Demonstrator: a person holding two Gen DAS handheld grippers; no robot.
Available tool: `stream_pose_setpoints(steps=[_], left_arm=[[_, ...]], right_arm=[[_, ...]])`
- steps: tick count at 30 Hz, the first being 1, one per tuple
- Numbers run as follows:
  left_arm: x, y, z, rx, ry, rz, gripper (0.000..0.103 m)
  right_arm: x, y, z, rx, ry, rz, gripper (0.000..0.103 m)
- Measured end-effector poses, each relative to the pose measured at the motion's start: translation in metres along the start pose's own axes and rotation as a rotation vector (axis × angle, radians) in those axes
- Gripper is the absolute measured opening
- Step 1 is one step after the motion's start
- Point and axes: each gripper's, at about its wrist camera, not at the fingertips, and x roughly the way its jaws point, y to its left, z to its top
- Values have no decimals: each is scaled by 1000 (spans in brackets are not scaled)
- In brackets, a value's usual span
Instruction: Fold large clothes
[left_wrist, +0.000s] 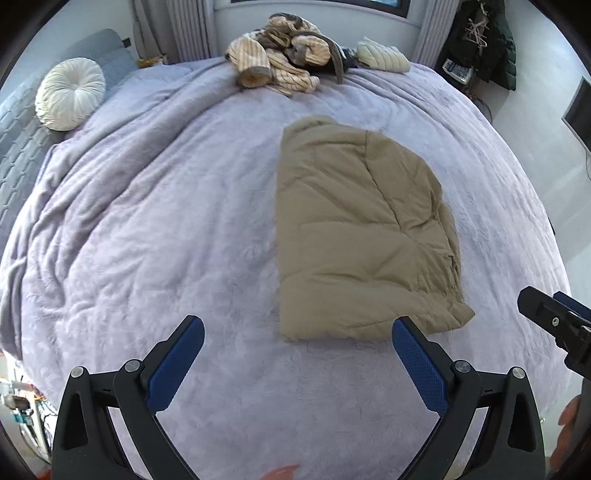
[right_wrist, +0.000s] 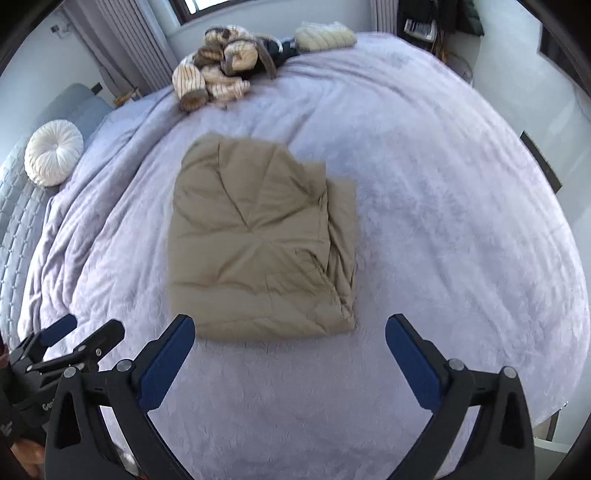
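A tan puffer jacket (left_wrist: 354, 229) lies folded into a flat packet on the lilac bedspread (left_wrist: 166, 240); it also shows in the right wrist view (right_wrist: 258, 240). My left gripper (left_wrist: 297, 328) is open and empty, hovering just short of the jacket's near edge, its right finger by the near right corner. My right gripper (right_wrist: 290, 325) is open and empty, hovering just short of the jacket's near edge. The right gripper shows at the right edge of the left wrist view (left_wrist: 557, 321); the left gripper shows at the lower left of the right wrist view (right_wrist: 74, 339).
A pile of striped cream clothes (left_wrist: 284, 59) and a cream quilted garment (left_wrist: 384, 55) lie at the far edge of the bed. A round white cushion (left_wrist: 70, 94) rests on the grey quilt (left_wrist: 18, 147) at the left. Curtains and a wall stand behind.
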Motion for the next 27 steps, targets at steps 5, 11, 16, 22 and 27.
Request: stream_pose_setpoints(steps=[5,11,16,22,27], left_arm=[[-11,6,2,-26,-17,11,102],[-18,11,2,-38,-17,16,102],[-20,12,1,-36,-21,16,102],[-22,13,1,-40,-24,21,102],[-22,13,1,-36,-21,20,102]], right_arm=[[-13,7,2,-18,-17,-21,103],[-15,6,2,3,-17,-35,103],[-15,6,1,11,-12,-42,103],[-16,7,0,10,-13,-43,103],[-16,6,0,10,-15,-44,103]])
